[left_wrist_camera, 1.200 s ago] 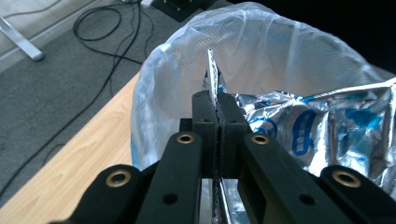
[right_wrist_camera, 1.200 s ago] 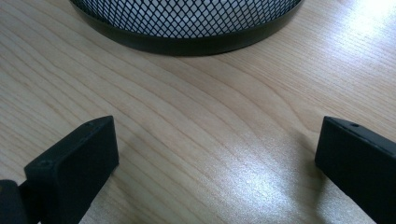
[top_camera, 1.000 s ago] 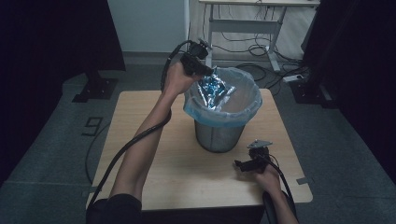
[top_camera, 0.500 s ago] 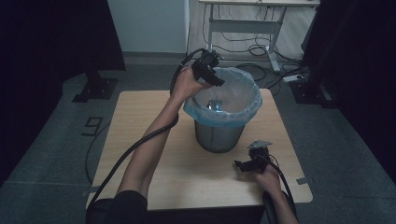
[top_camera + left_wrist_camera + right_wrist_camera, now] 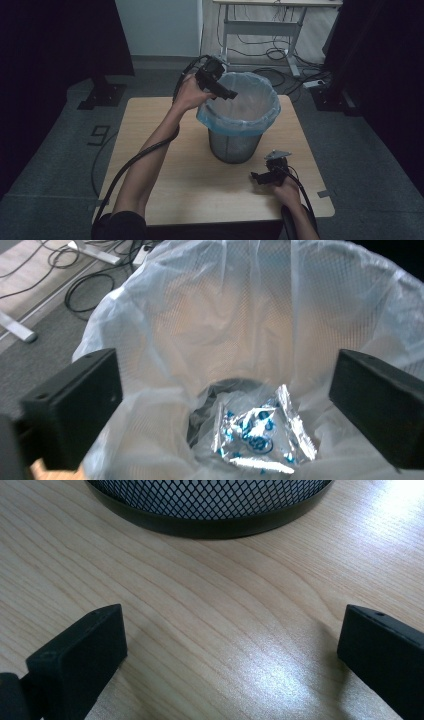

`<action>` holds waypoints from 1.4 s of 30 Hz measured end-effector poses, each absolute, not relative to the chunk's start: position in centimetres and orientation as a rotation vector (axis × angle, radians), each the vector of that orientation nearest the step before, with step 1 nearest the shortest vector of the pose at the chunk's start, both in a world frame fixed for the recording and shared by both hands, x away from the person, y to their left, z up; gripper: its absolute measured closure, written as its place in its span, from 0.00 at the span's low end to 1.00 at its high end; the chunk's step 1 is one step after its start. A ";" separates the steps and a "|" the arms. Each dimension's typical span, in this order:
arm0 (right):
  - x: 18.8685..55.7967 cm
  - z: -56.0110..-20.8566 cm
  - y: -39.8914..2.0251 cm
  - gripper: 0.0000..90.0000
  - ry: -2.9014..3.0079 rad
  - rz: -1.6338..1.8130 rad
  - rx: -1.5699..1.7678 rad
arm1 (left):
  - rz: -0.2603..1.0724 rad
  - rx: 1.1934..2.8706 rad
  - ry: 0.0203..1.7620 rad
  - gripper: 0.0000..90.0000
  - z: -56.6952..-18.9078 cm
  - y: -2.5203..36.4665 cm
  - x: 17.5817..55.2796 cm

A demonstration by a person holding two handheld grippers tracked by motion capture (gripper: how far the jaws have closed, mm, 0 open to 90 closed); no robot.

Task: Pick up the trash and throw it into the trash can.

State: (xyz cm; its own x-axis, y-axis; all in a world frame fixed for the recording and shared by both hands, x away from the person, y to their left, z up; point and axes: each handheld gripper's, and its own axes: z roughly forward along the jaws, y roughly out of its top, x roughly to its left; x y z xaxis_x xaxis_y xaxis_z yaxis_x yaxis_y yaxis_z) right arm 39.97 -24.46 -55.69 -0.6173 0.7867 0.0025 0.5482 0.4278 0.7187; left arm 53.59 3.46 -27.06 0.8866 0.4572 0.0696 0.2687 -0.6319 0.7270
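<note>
- Two grippers are at work over a pale wooden desk [image 5: 165,165], one in each of the person's hands.
- At the middle of the desk, toward its far edge, stands a black mesh bin [image 5: 234,146] lined with a thin bluish plastic bag [image 5: 250,117] whose top folds over the rim.
- The left gripper [image 5: 216,82] is held up in the air at the bin's far-left rim, pointing across and down into the opening, well above the desk.
- Its jaws are spread wide with nothing between them; in the left gripper view they frame the bag's inside.
- Down at the bottom of the bag lies a crumpled silver wrapper [image 5: 260,432] with blue print, loose and apart from the jaws.
- The right gripper [image 5: 267,172] sits low near the desk's near-right corner, just beside the bin's base, held by the right hand [image 5: 286,187].
- Its jaws are also spread wide and hold nothing; in the right gripper view bare wood grain shows between them and the bin's dark bottom ring lies just ahead.
- Beyond the desk's far edge, cables [image 5: 272,52] lie on the floor under a metal-legged table.
</note>
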 end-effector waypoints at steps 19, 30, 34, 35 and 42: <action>39.9 -55.7 -24.4 0.00 2.350 0.999 1.147 | 0.315 2.248 0.507 0.00 -27.8 8.2 51.2; 39.9 -55.7 -24.4 0.00 2.351 1.002 1.146 | 0.328 2.231 0.526 0.00 -28.5 10.7 50.3; 39.9 -55.7 -24.4 0.00 2.351 1.003 1.148 | 0.331 2.218 0.535 0.00 -28.9 11.7 50.0; 39.9 -55.7 -24.4 0.00 2.349 1.000 1.148 | 0.331 2.216 0.538 0.00 -29.0 11.9 49.9; 39.9 -55.7 -24.4 0.00 2.351 1.003 1.148 | 0.351 2.215 0.553 0.00 -29.6 13.6 49.3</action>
State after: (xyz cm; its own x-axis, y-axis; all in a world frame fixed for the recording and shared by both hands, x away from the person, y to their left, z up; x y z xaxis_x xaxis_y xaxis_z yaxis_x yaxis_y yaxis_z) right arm 39.89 -24.41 -55.71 -0.6165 0.7874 0.0051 0.5486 0.4249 0.7201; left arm 49.28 13.60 -29.57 0.8656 0.4963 0.0667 0.2720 -0.5777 0.7696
